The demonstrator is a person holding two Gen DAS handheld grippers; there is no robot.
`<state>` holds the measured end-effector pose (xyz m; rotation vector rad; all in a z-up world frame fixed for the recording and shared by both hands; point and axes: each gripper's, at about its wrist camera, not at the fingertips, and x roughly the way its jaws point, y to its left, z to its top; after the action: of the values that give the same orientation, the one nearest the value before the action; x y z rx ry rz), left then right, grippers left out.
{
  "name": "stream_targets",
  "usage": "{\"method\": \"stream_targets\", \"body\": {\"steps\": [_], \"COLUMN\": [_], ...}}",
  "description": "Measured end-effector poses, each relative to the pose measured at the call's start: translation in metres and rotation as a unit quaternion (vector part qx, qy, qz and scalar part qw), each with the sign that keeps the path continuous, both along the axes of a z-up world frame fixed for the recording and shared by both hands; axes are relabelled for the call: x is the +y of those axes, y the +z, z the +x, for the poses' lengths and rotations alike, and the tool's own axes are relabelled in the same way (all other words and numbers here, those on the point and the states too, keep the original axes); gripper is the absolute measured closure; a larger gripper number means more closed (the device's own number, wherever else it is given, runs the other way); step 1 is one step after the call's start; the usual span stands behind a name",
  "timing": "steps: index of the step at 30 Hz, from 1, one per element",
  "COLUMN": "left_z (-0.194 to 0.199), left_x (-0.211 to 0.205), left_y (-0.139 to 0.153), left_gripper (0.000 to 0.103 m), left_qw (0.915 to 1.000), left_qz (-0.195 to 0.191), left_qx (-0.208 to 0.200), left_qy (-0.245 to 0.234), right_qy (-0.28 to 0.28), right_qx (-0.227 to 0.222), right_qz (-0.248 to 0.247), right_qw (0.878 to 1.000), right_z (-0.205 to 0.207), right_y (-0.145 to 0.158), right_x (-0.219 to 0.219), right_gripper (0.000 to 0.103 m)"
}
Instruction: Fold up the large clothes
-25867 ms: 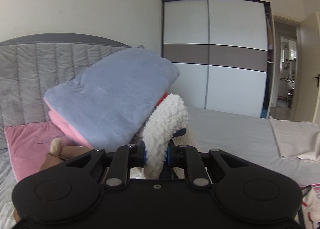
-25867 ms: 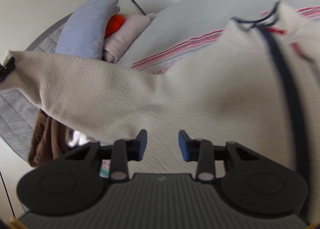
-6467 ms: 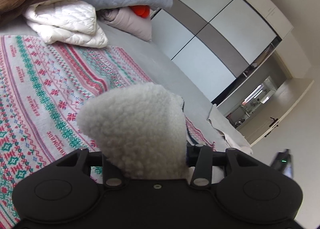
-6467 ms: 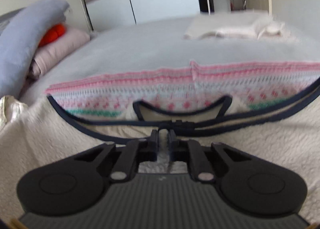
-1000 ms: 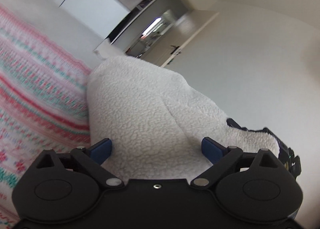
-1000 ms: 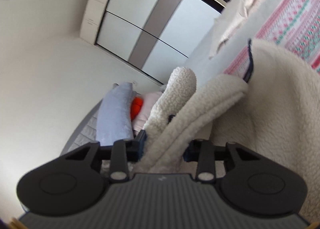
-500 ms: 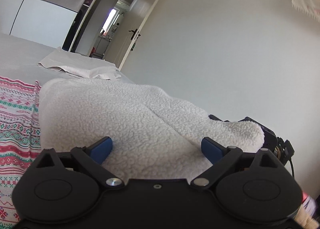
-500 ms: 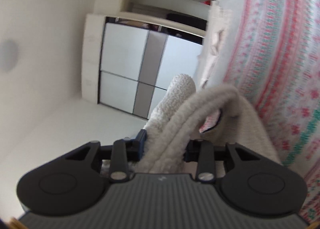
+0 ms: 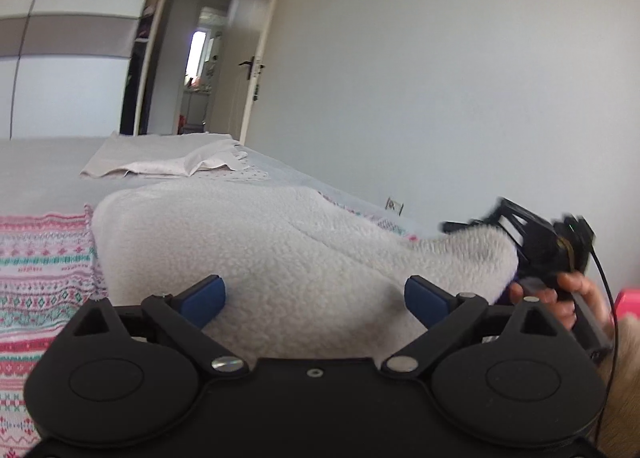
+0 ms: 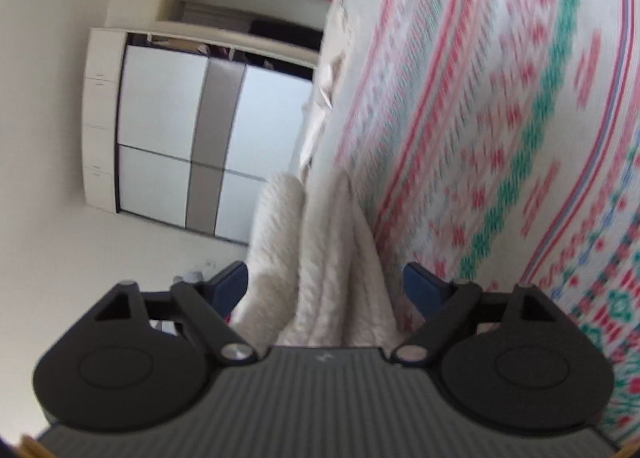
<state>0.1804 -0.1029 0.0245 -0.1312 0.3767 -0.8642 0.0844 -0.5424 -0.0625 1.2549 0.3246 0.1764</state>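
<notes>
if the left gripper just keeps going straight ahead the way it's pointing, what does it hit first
Most likely the white fleece garment: the left gripper is open, and the fleece already bulges between its fingers. Depth is hard to judge, but nothing sits nearer.

Patterned blanket [image 9: 44, 270], folded beige sheet [image 9: 160, 162], wardrobe [image 10: 176, 138], open door [image 9: 252, 54].

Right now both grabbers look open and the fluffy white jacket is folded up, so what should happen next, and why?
Probably draw both grippers back off the fleece jacket. The left gripper and the right gripper both have their fingers spread wide, gripping nothing, and the jacket lies bunched in layers on the patterned blanket. The fold looks released, so backing away without snagging the fleece seems sensible.
</notes>
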Motion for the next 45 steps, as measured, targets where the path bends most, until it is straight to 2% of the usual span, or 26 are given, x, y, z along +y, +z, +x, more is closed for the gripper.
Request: {"method": "stream_targets", "body": {"steps": [4, 7, 10, 12, 13, 14, 15, 16, 17, 18, 19, 22, 23, 25, 27, 29, 30, 33, 37, 40, 43, 45], "left_z": [0.017, 0.026, 0.029, 0.031, 0.033, 0.032, 0.034, 0.035, 0.036, 0.037, 0.037, 0.031, 0.030, 0.032, 0.027, 0.016, 0.015, 0.019, 0.022, 0.020, 0.018, 0.019], "left_x": [0.018, 0.018, 0.013, 0.010, 0.007, 0.007, 0.006, 0.008, 0.011, 0.014, 0.019, 0.029, 0.027, 0.017, -0.001, -0.015, -0.018, -0.025, -0.040, -0.063, -0.076, -0.064], "left_y": [0.010, 0.009, 0.006, -0.001, -0.005, -0.012, -0.016, -0.020, -0.023, -0.023, -0.022, -0.012, -0.009, -0.010, -0.020, -0.025, -0.024, -0.020, -0.024, -0.029, -0.027, -0.023], "left_gripper": [0.006, 0.006, 0.006, 0.006, 0.006, 0.006, 0.006, 0.006, 0.006, 0.005, 0.006, 0.006, 0.006, 0.007, 0.008, 0.008, 0.008, 0.008, 0.007, 0.007, 0.007, 0.007], "left_qw": [0.9983, 0.9975, 0.9983, 0.9985, 0.9985, 0.9984, 0.9984, 0.9983, 0.9979, 0.9976, 0.9972, 0.9967, 0.9966, 0.9979, 0.9991, 0.9981, 0.9980, 0.9975, 0.9952, 0.9913, 0.9881, 0.9896], "left_qz": [-0.041, -0.036, -0.016, 0.000, 0.007, 0.014, 0.014, 0.007, -0.001, -0.006, -0.016, -0.045, -0.049, -0.030, 0.009, 0.041, 0.043, 0.046, 0.045, 0.062, 0.087, 0.080], "left_qx": [0.017, 0.025, 0.013, 0.012, 0.016, 0.021, 0.027, 0.036, 0.042, 0.045, 0.046, 0.025, 0.022, 0.026, 0.017, -0.017, -0.017, -0.006, -0.005, -0.022, -0.036, -0.027], "left_qy": [0.039, 0.055, 0.055, 0.053, 0.053, 0.051, 0.048, 0.046, 0.048, 0.052, 0.056, 0.064, 0.062, 0.052, 0.037, 0.042, 0.043, 0.054, 0.087, 0.114, 0.122, 0.116], "right_qy": [-0.011, 0.032, 0.090, 0.099, 0.099, 0.094, 0.096, 0.106, 0.114, 0.124, 0.141, 0.166, 0.153, 0.123, 0.103, 0.096, 0.090, 0.079, 0.030, 0.009, 0.007, 0.016], "right_qx": [-0.051, -0.072, -0.033, 0.038, 0.081, 0.118, 0.147, 0.154, 0.149, 0.133, 0.106, 0.018, 0.013, 0.043, 0.088, 0.076, 0.071, 0.068, 0.050, 0.029, 0.022, 0.035], "right_qz": [-0.029, -0.035, -0.079, -0.131, -0.149, -0.154, -0.155, -0.168, -0.212, -0.255, -0.271, -0.231, -0.224, -0.213, -0.186, -0.142, -0.127, -0.156, -0.254, -0.285, -0.287, -0.280], "right_qw": [0.998, 0.996, 0.992, 0.986, 0.980, 0.977, 0.972, 0.968, 0.959, 0.950, 0.946, 0.958, 0.962, 0.968, 0.973, 0.982, 0.985, 0.982, 0.965, 0.958, 0.958, 0.959], "right_z": [-0.017, 0.010, 0.058, 0.091, 0.104, 0.118, 0.128, 0.133, 0.131, 0.128, 0.121, 0.099, 0.096, 0.097, 0.102, 0.098, 0.095, 0.090, 0.080, 0.071, 0.066, 0.066], "right_y": [0.031, 0.057, 0.075, 0.078, 0.071, 0.064, 0.055, 0.050, 0.051, 0.058, 0.063, 0.073, 0.071, 0.054, 0.024, 0.003, -0.001, 0.018, 0.079, 0.110, 0.112, 0.097], "right_x": [0.000, 0.010, 0.026, 0.037, 0.042, 0.046, 0.052, 0.061, 0.077, 0.094, 0.108, 0.116, 0.110, 0.095, 0.076, 0.066, 0.063, 0.065, 0.081, 0.095, 0.110, 0.116], "right_gripper": [0.019, 0.021, 0.022, 0.024, 0.036, 0.058, 0.069, 0.076, 0.078, 0.079, 0.083, 0.085, 0.086, 0.086, 0.086, 0.087, 0.086, 0.085, 0.082, 0.083, 0.083, 0.083]}}
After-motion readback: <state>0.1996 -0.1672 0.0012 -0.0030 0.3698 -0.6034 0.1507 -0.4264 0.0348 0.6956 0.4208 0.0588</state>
